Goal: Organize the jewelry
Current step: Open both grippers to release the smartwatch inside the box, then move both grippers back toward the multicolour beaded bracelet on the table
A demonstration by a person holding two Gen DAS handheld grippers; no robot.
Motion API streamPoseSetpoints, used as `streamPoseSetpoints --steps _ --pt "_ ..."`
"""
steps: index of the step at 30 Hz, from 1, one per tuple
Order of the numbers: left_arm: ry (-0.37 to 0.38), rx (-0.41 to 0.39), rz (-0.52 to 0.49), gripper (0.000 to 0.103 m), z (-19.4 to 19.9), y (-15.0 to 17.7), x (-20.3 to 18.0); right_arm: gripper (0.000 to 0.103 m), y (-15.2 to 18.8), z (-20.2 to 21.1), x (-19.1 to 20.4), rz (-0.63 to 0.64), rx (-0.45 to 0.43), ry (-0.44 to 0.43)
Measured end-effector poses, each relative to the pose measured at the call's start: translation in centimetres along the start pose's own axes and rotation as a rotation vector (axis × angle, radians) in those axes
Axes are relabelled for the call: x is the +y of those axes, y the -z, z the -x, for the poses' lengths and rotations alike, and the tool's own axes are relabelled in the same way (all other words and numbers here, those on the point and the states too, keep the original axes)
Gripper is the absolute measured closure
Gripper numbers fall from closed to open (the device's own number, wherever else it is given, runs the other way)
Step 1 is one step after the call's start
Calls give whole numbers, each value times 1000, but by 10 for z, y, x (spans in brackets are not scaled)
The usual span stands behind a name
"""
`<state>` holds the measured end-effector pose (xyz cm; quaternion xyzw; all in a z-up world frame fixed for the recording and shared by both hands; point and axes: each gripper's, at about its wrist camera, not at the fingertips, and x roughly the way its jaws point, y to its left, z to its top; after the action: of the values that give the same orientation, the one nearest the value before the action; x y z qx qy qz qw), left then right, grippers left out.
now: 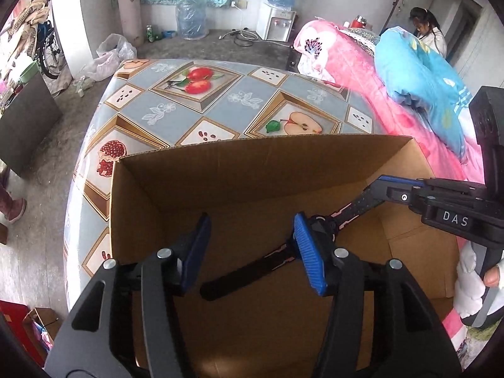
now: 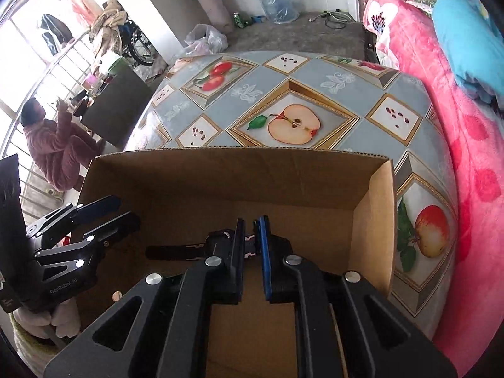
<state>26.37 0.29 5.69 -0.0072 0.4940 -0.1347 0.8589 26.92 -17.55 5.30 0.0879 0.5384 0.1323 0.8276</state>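
**Both tongs tipped down into the box, watch beneath them**

I hold both tongs steeply nose-down over the open box point(image 1: 252, 163), which stands on the bench point(image 1: 220, 104). My left tongs point(image 1: 252, 220) are released, the blue pads well apart, with bare cardboard showing between them. My right tongs point(image 2: 250, 220) come in from the right of the left pair and reach lower into the box. My right hand point(image 1: 491, 275) shows at the grip, thumb tip out of a white fleecy sleeve.

The watch point(image 1: 245, 271) is inside the box, a black strap edged in pink. From the left tongs it runs on a slant: one strap end lies low between my two left fingers, the strap then passes behind the right-hand finger, the case sits just beside that finger's pad, and the far strap climbs to the tip of the right tongs.

From the right tongs, the jaws stand nearly closed, leaving only a narrow slot, and the strap sits in that slot. The case is just left of the left pad and the other strap end trails off further left. I cannot tell whether the pads are pressing on the strap or merely flanking it. The left tongs touch nothing.
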Motion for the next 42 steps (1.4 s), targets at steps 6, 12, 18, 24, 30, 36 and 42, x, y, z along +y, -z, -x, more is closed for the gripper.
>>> streamPoseSetpoints --steps 6,12,18,24,30,36,42 --pt "-4 -111 -15 47 45 13 -6 79 8 39 8 49 -108 24" --pt "-12 -284 -84 33 128 65 -13 67 55 120 17 93 -286 -4" --pt "-68 -351 -80 20 170 158 -11 37 172 168 17 155 -455 19" --pt "-126 -202 -20 20 117 227 -10 36 261 89 14 95 -273 96" --pt "-170 -148 -10 20 66 239 -10 36 295 31 26 62 -227 217" --pt "-223 -127 -36 19 37 246 -12 18 300 26 34 92 -279 268" --pt "-200 -131 -25 14 43 261 -8 6 304 25 30 75 -286 275"
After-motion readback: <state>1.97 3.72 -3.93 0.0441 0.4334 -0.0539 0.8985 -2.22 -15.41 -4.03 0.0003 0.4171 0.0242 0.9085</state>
